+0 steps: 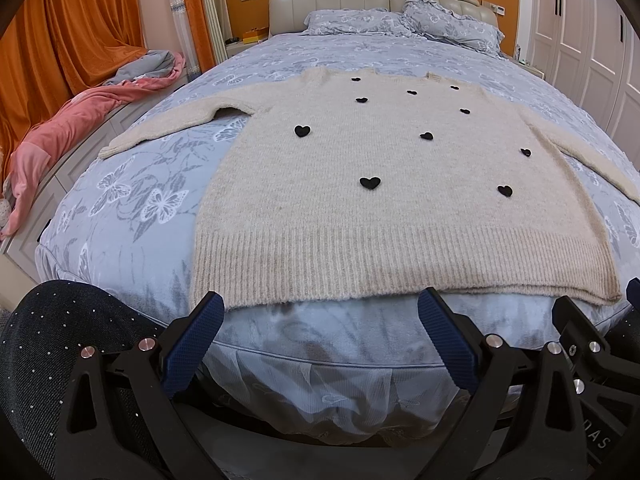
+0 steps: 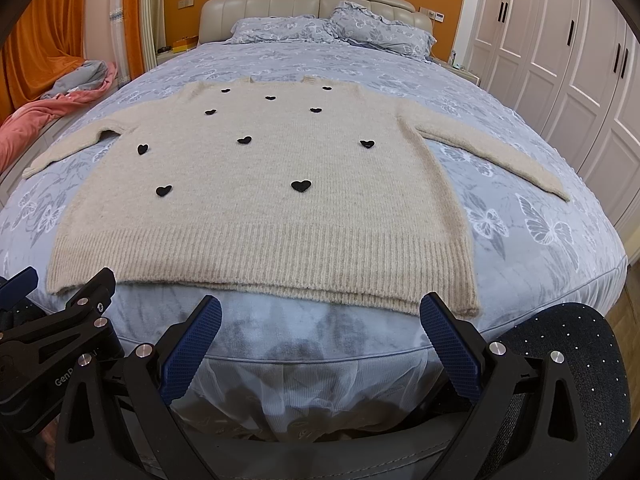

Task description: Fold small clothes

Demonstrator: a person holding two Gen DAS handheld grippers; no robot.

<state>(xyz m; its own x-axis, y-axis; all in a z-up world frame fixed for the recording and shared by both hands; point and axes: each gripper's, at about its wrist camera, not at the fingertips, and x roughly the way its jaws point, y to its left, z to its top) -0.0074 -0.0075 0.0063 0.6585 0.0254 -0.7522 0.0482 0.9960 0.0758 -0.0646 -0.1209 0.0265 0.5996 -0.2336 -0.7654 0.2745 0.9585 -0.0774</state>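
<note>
Sweater (image 1: pixel 340 208): cream knit with small black hearts (image 1: pixel 369 183), spread flat and face up on the bed (image 1: pixel 132 200), both sleeves out to the sides, neck toward the headboard (image 1: pixel 376 4)
Ribbed hem (image 2: pixel 260 272): the sweater edge nearest both grippers, lying right at the foot edge of the bed
Handling: likely light, soft and floppy; fuzzy knit should grip well on the pads but will sag and stretch if lifted by one point
Where to hold: judged best at the hem corners or at a sleeve cuff (image 2: pixel 560 190), pinching both layers together
Left gripper (image 1: pixel 320 334): fingers (image 1: pixel 192 344) spread wide, holding nothing, just short of the hem and not touching it
Right gripper (image 2: pixel 320 334): fingers (image 2: pixel 450 346) likewise spread wide and empty, poised just before the hem's right corner
Progress: no fold made yet
</note>
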